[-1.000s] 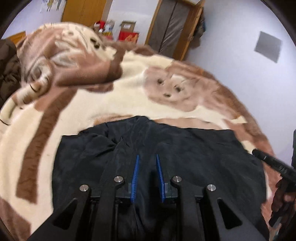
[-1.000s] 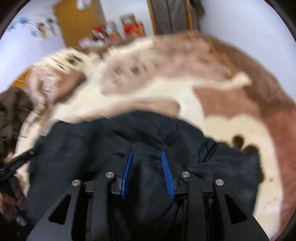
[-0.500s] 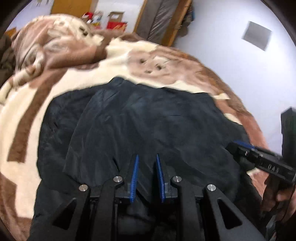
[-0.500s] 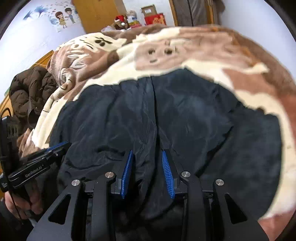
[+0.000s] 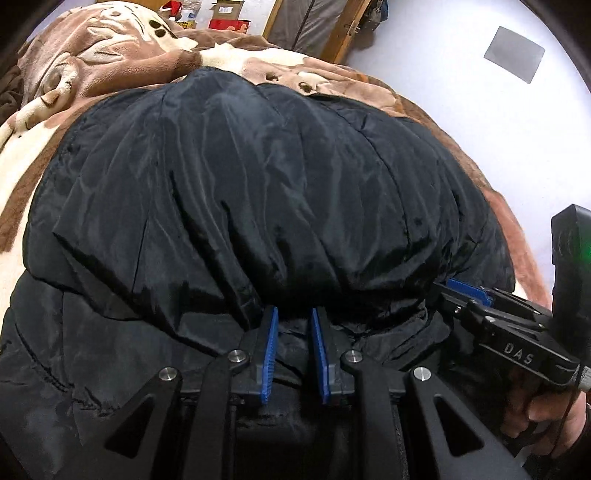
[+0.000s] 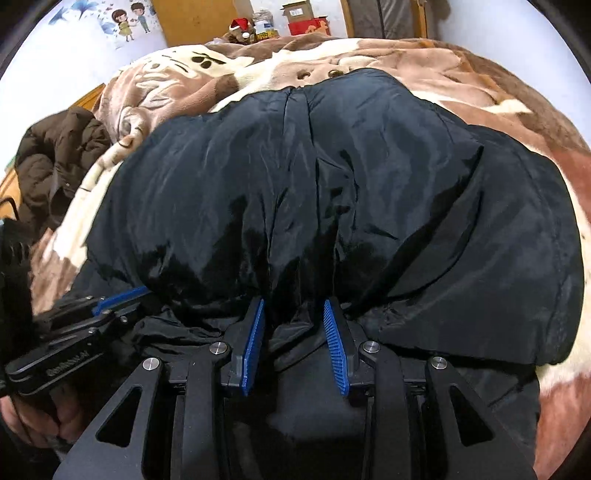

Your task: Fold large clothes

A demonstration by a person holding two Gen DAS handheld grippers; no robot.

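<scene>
While the black padded jacket (image 5: 258, 177) lies spread over a brown and cream fleece blanket (image 5: 110, 62) on the bed, its near edge is doubled back over the rest of it, and both grippers are clamped on that bunched edge; the left gripper (image 5: 292, 317) has its 2 blue pads (image 5: 269, 354) drawn close together with a pinch of black fabric pressed between them; the right gripper (image 6: 293, 310) holds a thicker gather of the same cloth, its pads (image 6: 336, 350) standing somewhat wider apart and angled around the fold; seen from the left wrist, the right gripper comes in at the right border with a hand (image 5: 554, 417) around its handle; seen from the right wrist, the left gripper enters at the left border, also gripped by a hand (image 6: 33, 417); a brown coat (image 6: 55, 158) sits heaped beside the blanket at the left; boxes (image 6: 303, 18) stand against the far wall.
</scene>
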